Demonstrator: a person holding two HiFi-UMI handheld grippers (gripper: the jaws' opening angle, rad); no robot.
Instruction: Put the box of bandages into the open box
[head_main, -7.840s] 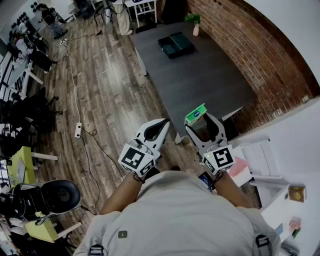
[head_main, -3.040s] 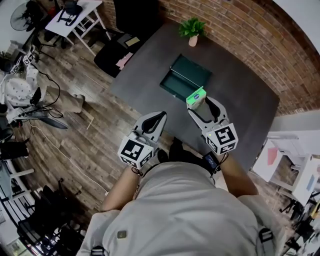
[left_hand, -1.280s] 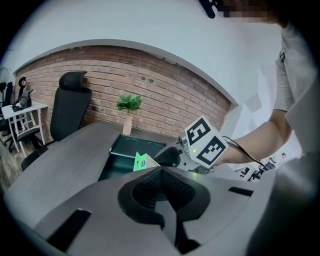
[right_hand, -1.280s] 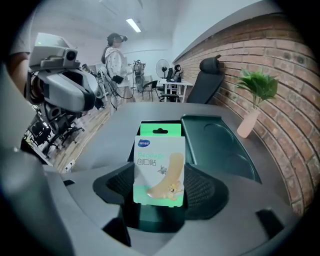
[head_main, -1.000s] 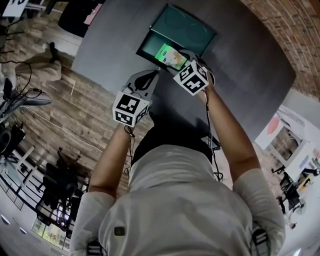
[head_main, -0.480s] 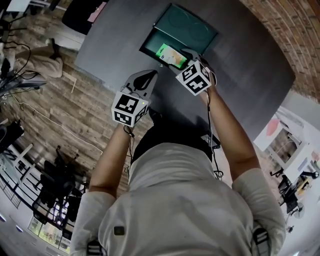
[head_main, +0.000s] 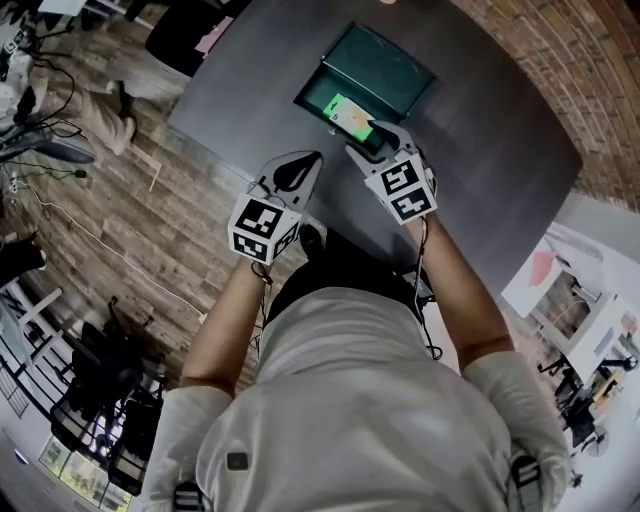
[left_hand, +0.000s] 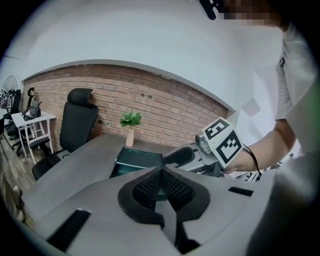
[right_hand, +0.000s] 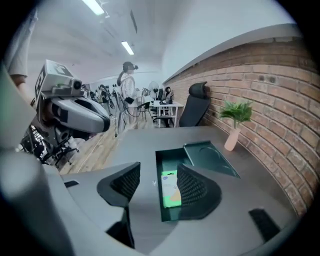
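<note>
The green-and-white box of bandages (head_main: 350, 117) (right_hand: 171, 189) lies flat inside the tray of the dark green open box (head_main: 322, 92) (right_hand: 167, 161), whose lid (right_hand: 211, 157) is folded back on the table. My right gripper (head_main: 372, 138) (right_hand: 157, 182) hangs just short of the tray's near edge. Its jaws are apart and closing, with nothing between them. My left gripper (head_main: 299, 165) (left_hand: 161, 173) hovers over the table's near edge to the left, jaws together and empty. In the left gripper view the open box (left_hand: 136, 159) shows beyond the tips.
The dark grey table (head_main: 480, 130) stands against a brick wall (right_hand: 280, 100). A small potted plant (right_hand: 236, 120) (left_hand: 130, 125) sits at its far edge. A black office chair (left_hand: 75, 120) (right_hand: 195, 107) stands at one end. Wooden floor (head_main: 120, 200) lies to the left.
The right gripper carried the bandage box over the tray, let it go and drew back toward me. The box now lies free in the tray. The left gripper barely moved.
</note>
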